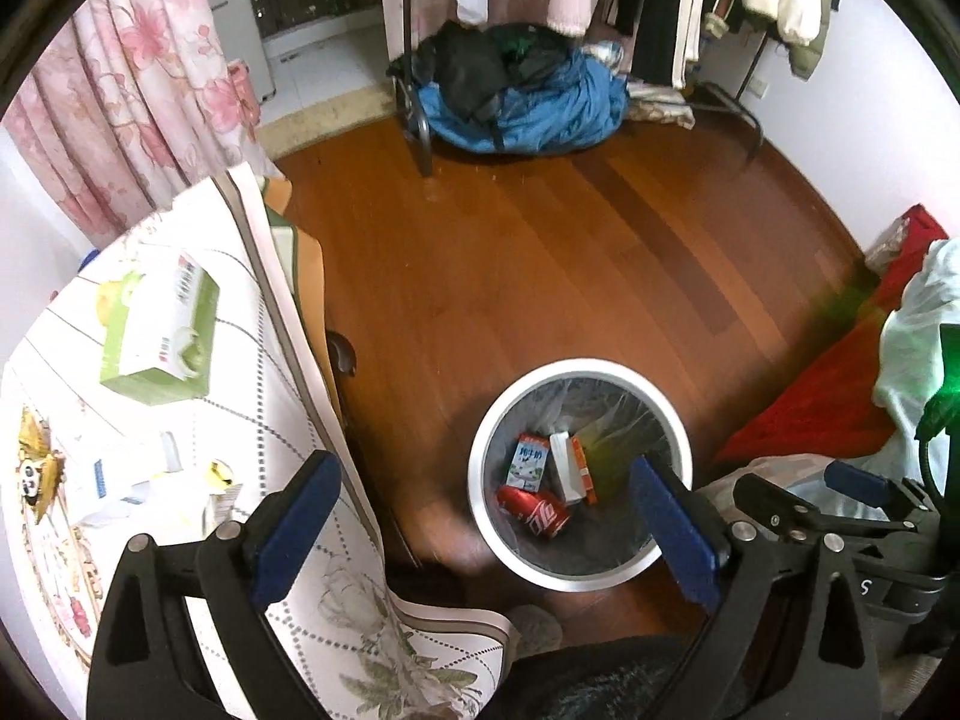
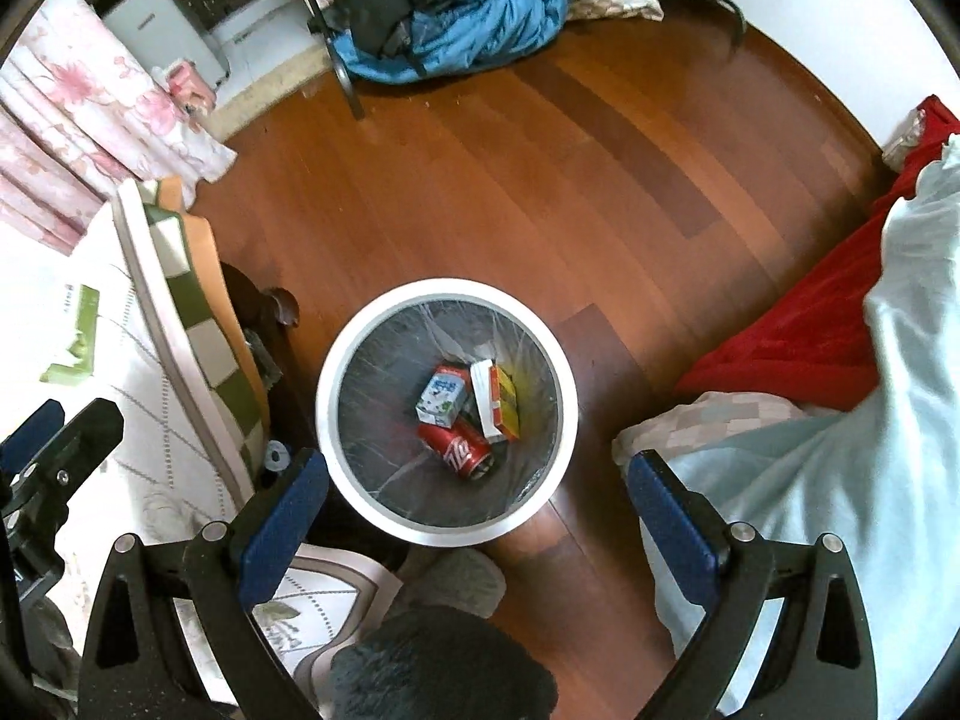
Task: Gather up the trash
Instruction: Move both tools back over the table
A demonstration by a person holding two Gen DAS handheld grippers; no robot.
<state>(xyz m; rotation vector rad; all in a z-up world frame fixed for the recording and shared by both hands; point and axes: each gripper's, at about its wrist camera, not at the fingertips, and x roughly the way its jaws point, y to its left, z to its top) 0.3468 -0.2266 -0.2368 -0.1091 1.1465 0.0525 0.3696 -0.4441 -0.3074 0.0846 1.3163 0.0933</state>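
A round white-rimmed trash bin (image 1: 576, 368) (image 2: 447, 290) with a clear liner stands on the wooden floor beside the table. In it lie a red cola can (image 1: 535, 514) (image 2: 459, 450), a small milk carton (image 1: 528, 462) (image 2: 443, 397) and an orange-and-white box (image 1: 574, 468) (image 2: 495, 401). My left gripper (image 1: 486, 519) is open and empty, one finger over the table edge and the other over the bin. My right gripper (image 2: 477, 513) hangs open and empty above the bin. Crumpled white paper and packaging (image 1: 135, 480) and a yellow wrapper (image 1: 219, 474) lie on the tablecloth.
A green tissue box (image 1: 159, 330) sits on the cloth-covered table (image 1: 288, 420) at the left. A red blanket (image 2: 798, 330) and pale bedding (image 2: 870, 480) are at the right. A clothes rack with a blue bundle (image 1: 528, 114) is far back. A person's slipper (image 2: 456, 582) is near the bin.
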